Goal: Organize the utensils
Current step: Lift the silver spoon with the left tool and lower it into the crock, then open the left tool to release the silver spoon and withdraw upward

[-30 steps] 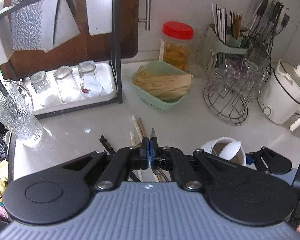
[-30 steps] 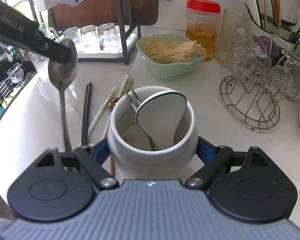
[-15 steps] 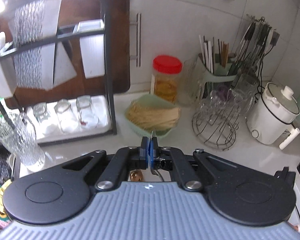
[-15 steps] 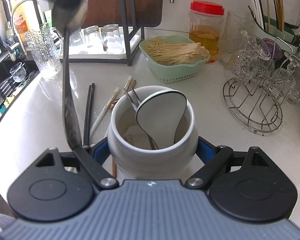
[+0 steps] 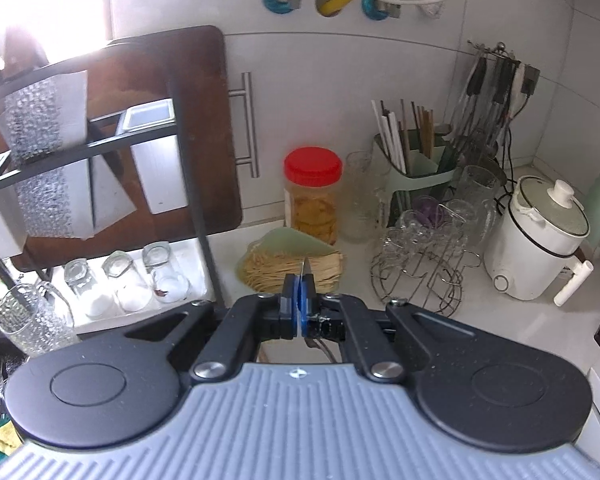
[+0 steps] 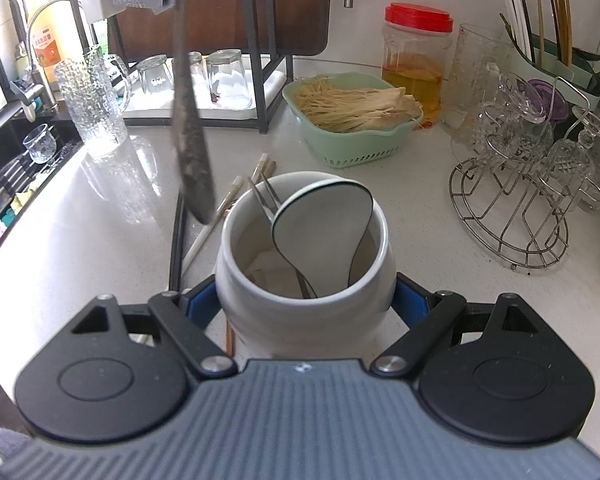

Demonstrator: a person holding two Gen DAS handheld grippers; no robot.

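The right gripper (image 6: 306, 300) is clamping the white ceramic utensil crock (image 6: 304, 280) to steady it on the countertop (image 6: 412, 208), while the left gripper (image 5: 300, 304), pressed together on a metal spoon (image 6: 190, 152), is dangling it handle-down at the crock's ten o'clock for insertion.

A metal spoon (image 6: 190, 152) hangs handle-down beside the white ceramic crock (image 6: 300, 300); chopsticks (image 6: 204, 232) lie on the counter (image 6: 100, 240).

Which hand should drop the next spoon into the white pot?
Left. Its tongs already pinch the metal spoon, hanging beside the white pot. The right tongs are busy gripping that pot.
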